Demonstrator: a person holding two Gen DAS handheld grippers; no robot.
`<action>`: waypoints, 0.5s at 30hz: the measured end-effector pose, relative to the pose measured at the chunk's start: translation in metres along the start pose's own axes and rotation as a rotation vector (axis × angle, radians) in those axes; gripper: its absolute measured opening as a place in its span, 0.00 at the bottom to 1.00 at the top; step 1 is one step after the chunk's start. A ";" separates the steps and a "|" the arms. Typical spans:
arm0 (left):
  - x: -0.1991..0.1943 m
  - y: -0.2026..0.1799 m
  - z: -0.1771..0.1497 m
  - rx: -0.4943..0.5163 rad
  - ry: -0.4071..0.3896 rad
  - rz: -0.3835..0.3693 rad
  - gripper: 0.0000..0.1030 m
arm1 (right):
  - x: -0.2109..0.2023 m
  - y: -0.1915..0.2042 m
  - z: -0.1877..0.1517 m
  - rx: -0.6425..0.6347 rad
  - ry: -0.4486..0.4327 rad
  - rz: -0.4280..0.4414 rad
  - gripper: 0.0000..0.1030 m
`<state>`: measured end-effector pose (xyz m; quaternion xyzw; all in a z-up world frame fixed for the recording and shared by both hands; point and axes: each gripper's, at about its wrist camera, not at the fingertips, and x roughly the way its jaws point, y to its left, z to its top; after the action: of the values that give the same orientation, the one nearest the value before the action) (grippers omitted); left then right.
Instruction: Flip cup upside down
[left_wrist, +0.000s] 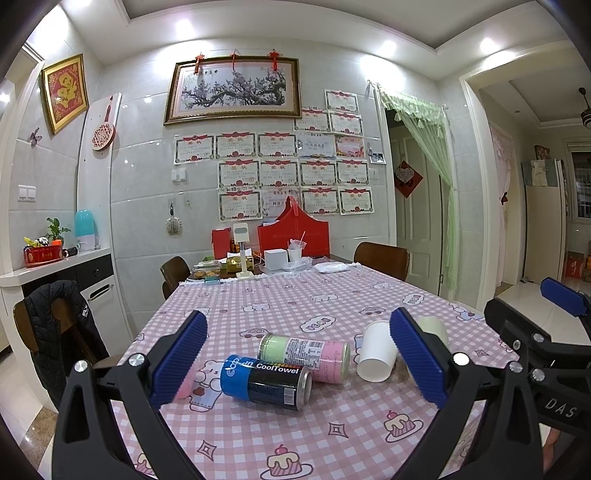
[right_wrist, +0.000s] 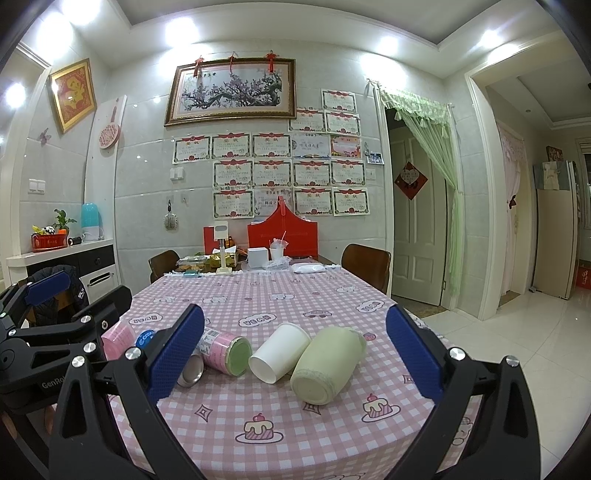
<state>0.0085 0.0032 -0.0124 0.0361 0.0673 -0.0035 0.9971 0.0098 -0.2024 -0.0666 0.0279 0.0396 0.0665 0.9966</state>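
Observation:
A white paper cup (left_wrist: 376, 350) lies on its side on the pink checked tablecloth (left_wrist: 295, 302), open mouth toward me; it also shows in the right wrist view (right_wrist: 279, 350). My left gripper (left_wrist: 301, 365) is open and empty, above the table's near edge, with the cup just inside its right finger. My right gripper (right_wrist: 295, 354) is open and empty, and the cup lies between its fingers, a little farther out. The right gripper's blue finger (left_wrist: 561, 297) shows at the right edge of the left wrist view.
A blue-black CoolTowel can (left_wrist: 266, 380), a pink-green can (left_wrist: 304, 356) and a pale green bottle (right_wrist: 327, 363) lie on their sides around the cup. Another pink can (right_wrist: 118, 339) lies at the left. Boxes and clutter (left_wrist: 273, 254) stand at the far end. Chairs ring the table.

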 end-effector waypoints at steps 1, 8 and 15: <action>0.000 0.003 -0.002 0.000 0.000 -0.001 0.95 | 0.009 0.005 -0.005 -0.001 0.001 -0.001 0.92; 0.010 0.001 -0.013 -0.002 0.015 -0.002 0.95 | 0.012 0.004 -0.008 -0.002 0.008 -0.004 0.92; 0.017 0.000 -0.016 -0.008 0.055 -0.009 0.95 | 0.018 0.004 -0.012 -0.003 0.033 0.000 0.92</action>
<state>0.0231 0.0048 -0.0300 0.0322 0.0949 -0.0068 0.9949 0.0263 -0.1956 -0.0794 0.0254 0.0558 0.0671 0.9959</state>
